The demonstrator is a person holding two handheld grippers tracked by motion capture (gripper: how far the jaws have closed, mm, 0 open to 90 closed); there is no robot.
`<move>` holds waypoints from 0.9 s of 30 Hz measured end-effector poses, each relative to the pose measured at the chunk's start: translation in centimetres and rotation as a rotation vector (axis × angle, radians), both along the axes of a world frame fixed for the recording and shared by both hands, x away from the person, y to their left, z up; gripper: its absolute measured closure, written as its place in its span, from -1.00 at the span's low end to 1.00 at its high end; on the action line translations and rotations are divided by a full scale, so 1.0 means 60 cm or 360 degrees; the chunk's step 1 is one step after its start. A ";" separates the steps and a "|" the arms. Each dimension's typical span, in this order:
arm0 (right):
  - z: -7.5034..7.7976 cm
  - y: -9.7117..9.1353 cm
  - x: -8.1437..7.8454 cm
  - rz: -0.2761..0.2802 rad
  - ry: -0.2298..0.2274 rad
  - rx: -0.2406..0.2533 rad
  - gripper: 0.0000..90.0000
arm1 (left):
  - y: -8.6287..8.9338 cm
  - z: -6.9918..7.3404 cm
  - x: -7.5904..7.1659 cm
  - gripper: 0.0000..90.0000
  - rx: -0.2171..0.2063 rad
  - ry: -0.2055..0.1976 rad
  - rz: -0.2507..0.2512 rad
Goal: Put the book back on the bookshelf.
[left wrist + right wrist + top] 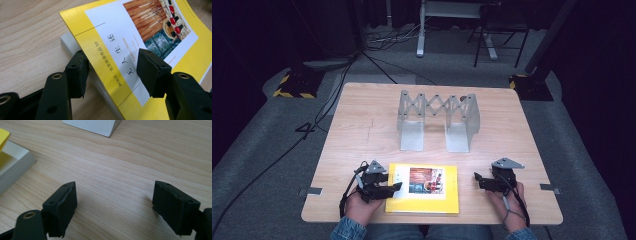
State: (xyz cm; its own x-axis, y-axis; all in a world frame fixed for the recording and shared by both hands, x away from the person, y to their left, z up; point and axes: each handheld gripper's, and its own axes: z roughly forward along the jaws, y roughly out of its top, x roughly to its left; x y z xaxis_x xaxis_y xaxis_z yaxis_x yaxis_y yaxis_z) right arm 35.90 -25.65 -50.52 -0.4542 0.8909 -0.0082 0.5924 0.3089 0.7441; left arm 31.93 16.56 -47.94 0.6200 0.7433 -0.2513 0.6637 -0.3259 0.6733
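A yellow paperback book (424, 190) with a white panel and a picture on its cover lies near the table's front edge. My left gripper (394, 189) is at the book's left edge. In the left gripper view its jaws (113, 72) straddle the raised front cover (120, 50): one pad is under the cover, the other above it with a gap, so the gripper is open. The page block (68, 42) lies flat below. My right gripper (478, 179) rests to the right of the book, open (113, 205) over bare wood, with the book's corner (12, 162) off to its left.
A grey metal expanding rack (437, 120) with two upright end plates stands at the middle of the wooden table (362, 130); its foot (92, 126) shows ahead of the right gripper. Cables and stand legs lie on the floor beyond.
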 end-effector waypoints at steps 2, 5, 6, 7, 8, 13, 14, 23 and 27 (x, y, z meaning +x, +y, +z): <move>0.000 0.000 0.000 0.0002 -0.0001 0.0000 -0.55 | -0.001 0.001 -0.001 0.01 0.0016 -0.0001 0.0007; 0.000 0.000 0.000 0.0005 -0.0002 -0.0001 -0.55 | 0.001 -0.004 0.001 0.08 0.0016 0.0007 0.0022; 0.000 0.000 0.000 0.0006 -0.0002 0.0000 -0.55 | 0.002 -0.004 0.001 0.12 0.0010 0.0014 0.0028; 0.000 0.000 0.000 0.0006 -0.0004 -0.0002 -0.54 | 0.002 -0.004 0.002 0.16 0.0015 0.0011 0.0034; 0.000 0.000 -0.001 0.0008 -0.0004 -0.0002 -0.54 | 0.002 -0.004 0.001 0.19 0.0019 0.0012 0.0037; 0.000 0.001 -0.001 0.0012 -0.0003 -0.0001 -0.53 | -0.002 -0.001 -0.002 0.20 0.0045 -0.0005 0.0052; 0.000 0.001 -0.001 0.0013 -0.0004 0.0000 -0.53 | -0.001 0.000 -0.003 0.21 0.0046 -0.0011 0.0041; 0.000 0.001 -0.001 0.0013 -0.0003 0.0000 -0.53 | -0.002 -0.001 -0.003 0.23 -0.0014 -0.0049 -0.0002; 0.000 0.001 -0.001 0.0015 -0.0005 0.0000 -0.53 | 0.000 -0.005 -0.001 0.34 -0.0024 0.0000 0.0025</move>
State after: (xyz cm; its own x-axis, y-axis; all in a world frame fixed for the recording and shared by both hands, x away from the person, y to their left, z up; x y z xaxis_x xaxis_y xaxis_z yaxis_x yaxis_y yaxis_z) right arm 35.84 -25.61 -50.51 -0.4627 0.8864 -0.0096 0.5871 0.3146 0.7459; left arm 31.87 16.54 -48.22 0.6084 0.7490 -0.2623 0.6684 -0.3054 0.6782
